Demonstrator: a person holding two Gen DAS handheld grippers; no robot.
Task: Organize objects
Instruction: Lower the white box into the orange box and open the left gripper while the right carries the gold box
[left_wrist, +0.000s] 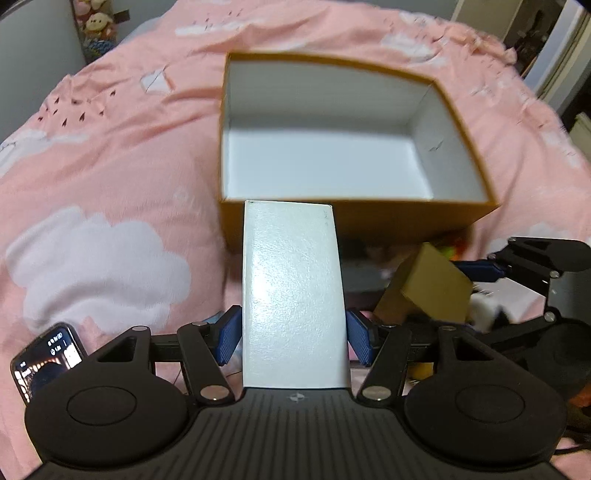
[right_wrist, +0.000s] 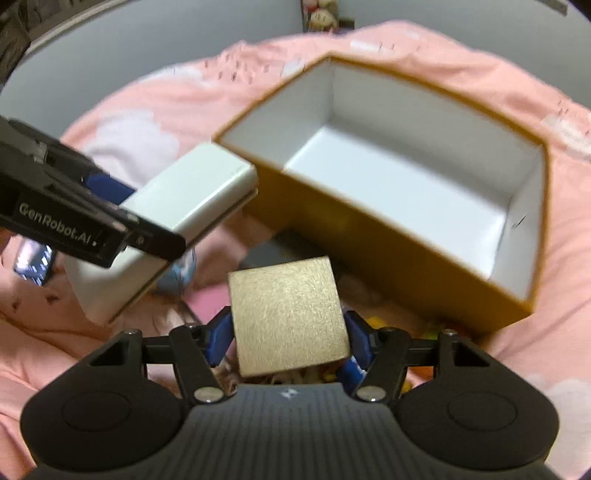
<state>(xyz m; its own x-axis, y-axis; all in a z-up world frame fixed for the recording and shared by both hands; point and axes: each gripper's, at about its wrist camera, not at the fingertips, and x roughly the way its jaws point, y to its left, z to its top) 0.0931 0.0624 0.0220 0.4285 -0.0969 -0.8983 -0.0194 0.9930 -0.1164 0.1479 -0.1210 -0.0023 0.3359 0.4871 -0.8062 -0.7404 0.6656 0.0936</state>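
Your left gripper (left_wrist: 293, 338) jaws pinch the white box (left_wrist: 293, 295), your right gripper (right_wrist: 290, 338) jaws pinch the gold box (right_wrist: 290, 317); hurry, and they could bump the bin (left_wrist: 465, 122) rim or each other

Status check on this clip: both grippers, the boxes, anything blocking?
Left gripper shut on flat white rectangular box. Right gripper shut on small gold cardboard box. Large open orange box with white interior empty, ahead of both. Nothing blocking.
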